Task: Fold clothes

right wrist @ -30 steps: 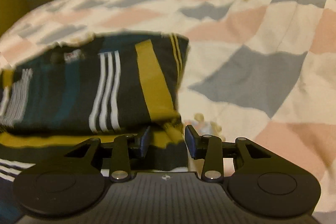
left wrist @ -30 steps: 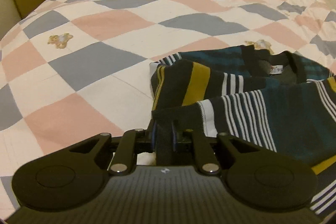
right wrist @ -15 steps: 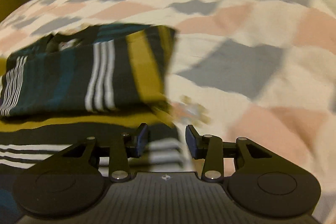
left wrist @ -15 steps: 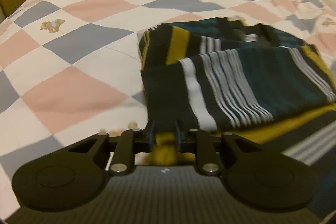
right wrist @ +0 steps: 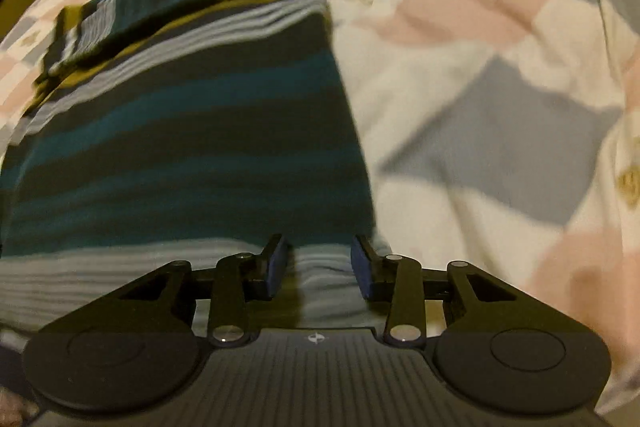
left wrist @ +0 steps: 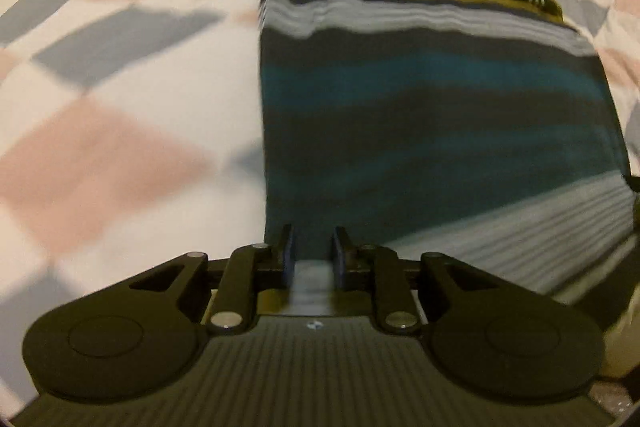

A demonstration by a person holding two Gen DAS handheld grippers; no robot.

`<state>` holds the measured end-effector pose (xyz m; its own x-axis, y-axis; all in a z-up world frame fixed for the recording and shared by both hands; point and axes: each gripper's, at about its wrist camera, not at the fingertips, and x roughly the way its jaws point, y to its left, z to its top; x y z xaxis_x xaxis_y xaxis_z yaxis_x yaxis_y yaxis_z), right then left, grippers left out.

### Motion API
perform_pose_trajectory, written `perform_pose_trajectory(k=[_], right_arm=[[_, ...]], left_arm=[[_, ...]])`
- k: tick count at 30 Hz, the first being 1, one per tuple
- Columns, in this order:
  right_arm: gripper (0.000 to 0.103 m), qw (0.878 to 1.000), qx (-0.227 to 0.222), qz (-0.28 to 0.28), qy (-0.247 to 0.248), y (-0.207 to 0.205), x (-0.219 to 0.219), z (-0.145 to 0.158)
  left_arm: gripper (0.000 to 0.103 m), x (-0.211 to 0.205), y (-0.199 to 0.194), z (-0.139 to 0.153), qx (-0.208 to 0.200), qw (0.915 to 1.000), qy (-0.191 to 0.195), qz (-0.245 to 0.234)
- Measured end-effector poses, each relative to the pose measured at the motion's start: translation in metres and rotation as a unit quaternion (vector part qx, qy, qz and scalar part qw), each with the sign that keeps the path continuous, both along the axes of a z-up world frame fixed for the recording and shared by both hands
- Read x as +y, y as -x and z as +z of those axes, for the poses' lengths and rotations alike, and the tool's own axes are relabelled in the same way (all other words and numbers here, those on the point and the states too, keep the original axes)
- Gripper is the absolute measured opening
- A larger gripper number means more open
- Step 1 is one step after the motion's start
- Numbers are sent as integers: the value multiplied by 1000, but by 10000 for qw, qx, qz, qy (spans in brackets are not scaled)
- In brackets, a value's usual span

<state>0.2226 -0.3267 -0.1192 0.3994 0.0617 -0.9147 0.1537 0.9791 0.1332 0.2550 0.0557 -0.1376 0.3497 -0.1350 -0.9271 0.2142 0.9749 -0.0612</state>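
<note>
The dark striped teal-and-mustard knit sweater (left wrist: 432, 99) fills the frame centre on the checked pink-grey quilt (left wrist: 100, 147). Left gripper (left wrist: 311, 261) and right gripper (right wrist: 318, 265) stand released above its hem; a shallow pinch may catch one layer only, spoiling the fold

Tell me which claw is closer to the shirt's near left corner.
Left. The left claw sits over the striped shirt by its left edge; the right claw is at the opposite, right edge.

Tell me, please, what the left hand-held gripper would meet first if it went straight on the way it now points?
Most likely the striped shirt: the left hand-held gripper has its open jaws over the near hem, and the fabric fills the line ahead. Blur leaves depth uncertain.
</note>
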Motion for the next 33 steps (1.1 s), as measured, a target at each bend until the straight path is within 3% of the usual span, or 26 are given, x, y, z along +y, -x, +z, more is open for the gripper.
perform_pose_trajectory(k=[10,15,18,21,25,28,30,31,33], right_arm=[[38,9919,201,1091,-620,57,-25,7],[39,9841,571,1639,-384,85,-35,17],[40,9791,233,2020,92,89,-37,21],[42,9692,-117,2393,570,91,-38,25],[45,9485,-582,2871,1204,95,-39,31],[46,9259,-634,3347,1633,110,-36,15],[48,9084,-662,3658,1914,119,-34,5],[49,8989,-676,3810,2054,124,-33,-1],[50,8848,-699,4024,2244,134,-30,-10]], left_arm=[[12,-23,115,14,71,9964,-530,654],[14,-27,154,24,97,9913,-1049,795],[14,-28,156,37,-256,9883,-1379,595],[14,-30,147,42,-677,9799,-1875,4],[14,-25,138,27,-763,9666,-2335,-733],[14,-24,136,6,-763,9497,-2703,-1385],[14,-24,145,-11,-821,9323,-2955,-1917],[13,-27,152,-19,-915,9195,-3109,-2224],[11,-32,169,-35,-1193,8852,-3456,-2877]])
